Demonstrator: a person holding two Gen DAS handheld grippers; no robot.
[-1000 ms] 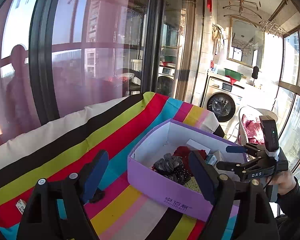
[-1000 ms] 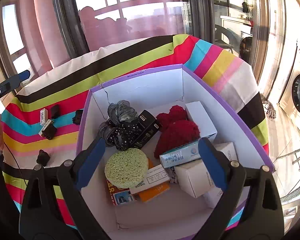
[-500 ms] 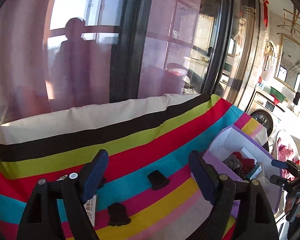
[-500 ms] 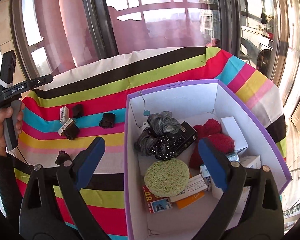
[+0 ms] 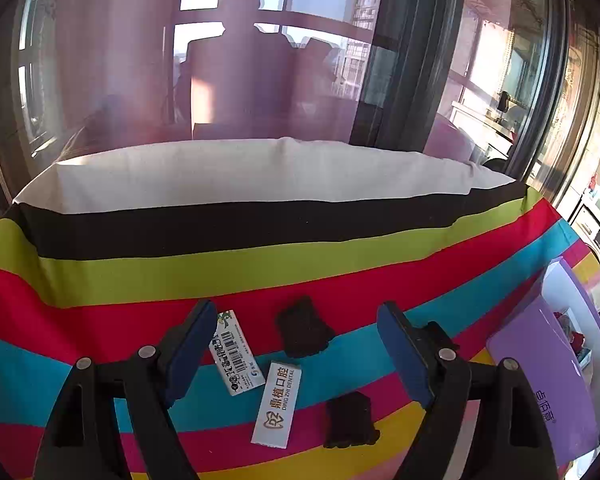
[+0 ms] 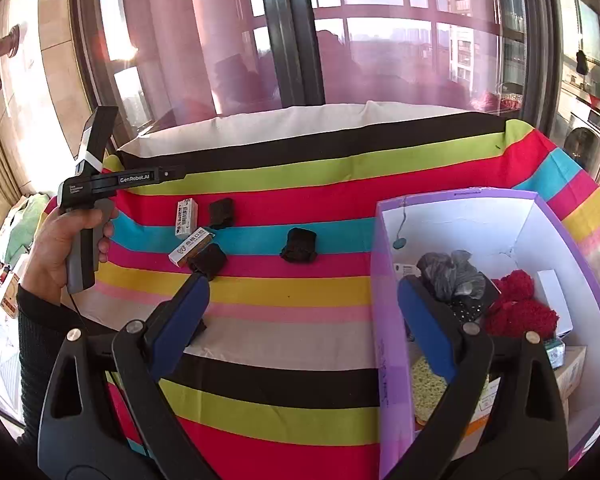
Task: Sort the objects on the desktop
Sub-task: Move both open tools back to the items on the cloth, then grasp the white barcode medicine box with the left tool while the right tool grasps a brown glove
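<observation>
Small boxes and dark clips lie loose on the striped surface [image 5: 260, 264].
The left tool [image 5: 296, 344] hangs open over a white dental box [image 5: 276, 404] and a barcoded box [image 5: 234, 350]; the right tool [image 6: 300, 320] gapes empty beside the purple box [image 6: 384, 320], which holds red pompoms [image 6: 520, 312], a grey scrunchie [image 6: 452, 272] and cartons.

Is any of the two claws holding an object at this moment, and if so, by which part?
Nothing is held. The left claw stands open above small items on the striped cloth; the right claw is open too, with nothing between its fingers.
</observation>
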